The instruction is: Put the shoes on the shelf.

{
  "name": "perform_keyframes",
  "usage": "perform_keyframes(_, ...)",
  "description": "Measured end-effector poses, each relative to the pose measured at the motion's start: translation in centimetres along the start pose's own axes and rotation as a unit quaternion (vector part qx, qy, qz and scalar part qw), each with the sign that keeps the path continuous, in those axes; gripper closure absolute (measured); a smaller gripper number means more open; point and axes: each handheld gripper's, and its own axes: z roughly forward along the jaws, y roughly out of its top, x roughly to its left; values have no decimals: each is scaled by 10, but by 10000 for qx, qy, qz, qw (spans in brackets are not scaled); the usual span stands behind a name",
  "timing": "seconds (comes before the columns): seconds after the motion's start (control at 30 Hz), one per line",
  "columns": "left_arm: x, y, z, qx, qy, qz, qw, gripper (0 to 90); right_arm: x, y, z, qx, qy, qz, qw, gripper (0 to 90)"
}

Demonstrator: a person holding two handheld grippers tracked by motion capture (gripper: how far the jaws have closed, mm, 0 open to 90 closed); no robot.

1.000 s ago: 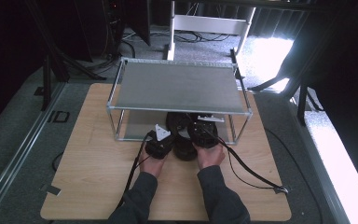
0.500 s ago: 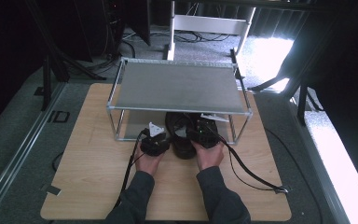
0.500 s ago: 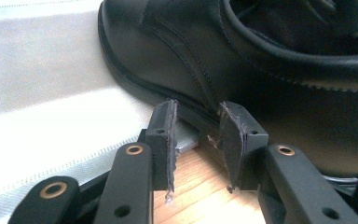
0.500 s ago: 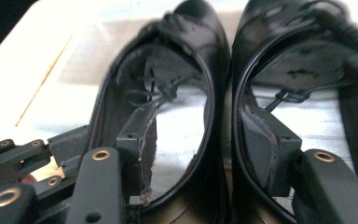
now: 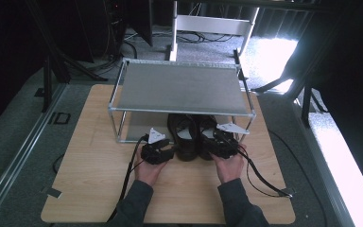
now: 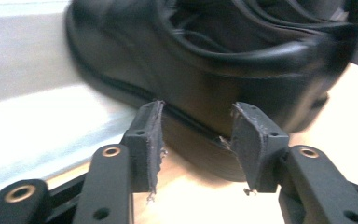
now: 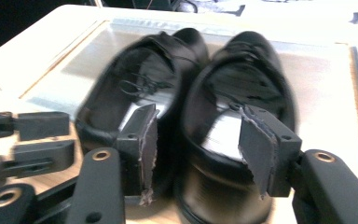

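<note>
Shoes sit between two open grippers

Shoes [image 5: 191, 137], two black ones, stand side by side on the wooden table [image 5: 90, 189], near its middle. Their toes point away from the person and go under a metal shelf [image 5: 179, 87]. Their heels stick out from under the shelf's front edge.

The left gripper [image 5: 158, 152] is just beside the left shoe's heel, on its outer side. In the left gripper view its two jaws are spread apart with nothing between them, and the shoe's heel and sole are right past the tips. The right gripper [image 5: 220, 142] is at the right shoe's heel. In the right gripper view [image 7: 196, 140] its jaws are also spread wide, and the heel of the right shoe sits in the gap between them. I cannot tell if the pads touch the shoe.

The shelf hides the front half of both shoes in the high view. Both gripper views are blurry, so the laces are hard to make out. The person's hands [image 5: 149, 170] are partly under the grippers.
</note>
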Motion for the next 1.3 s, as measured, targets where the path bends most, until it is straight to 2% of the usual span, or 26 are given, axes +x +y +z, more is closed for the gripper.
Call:
perform_keyframes(0.17, -14, -1, -3, -32, -52, 172, 9998, 469, -14, -15, -11, -102, 47, -132, 9998, 425)
perform_keyframes(0.37, -24, -2, 1, 45, -76, 260, 9996, 390, -26, -34, -9, 73, 48, -103, 9999, 393)
perform_keyframes(0.57, -31, -1, 11, 244, -47, 374, 9990, 346, -28, -44, 2, 321, 71, -172, 9993, 371)
perform_keyframes(0.63, -31, -1, 15, 297, -33, 367, 9989, 348, -27, -47, 7, 398, 98, -177, 9990, 364)
perform_keyframes(0.77, -31, 0, 16, 312, 6, 358, 9989, 363, -24, -49, 9, 359, 45, -126, 9993, 365)
perform_keyframes(0.93, -28, 2, 15, 298, 13, 301, 9991, 427, -23, -47, 9, 352, 40, 13, 9994, 370)
perform_keyframes(1.1, -25, 4, 15, 301, -9, 273, 9992, 429, -16, -43, 10, 344, -42, -98, 9994, 375)
perform_keyframes(1.3, -18, 5, 16, 290, -12, 234, 9993, 436, -13, -41, 14, 321, -26, -1, 9995, 381)
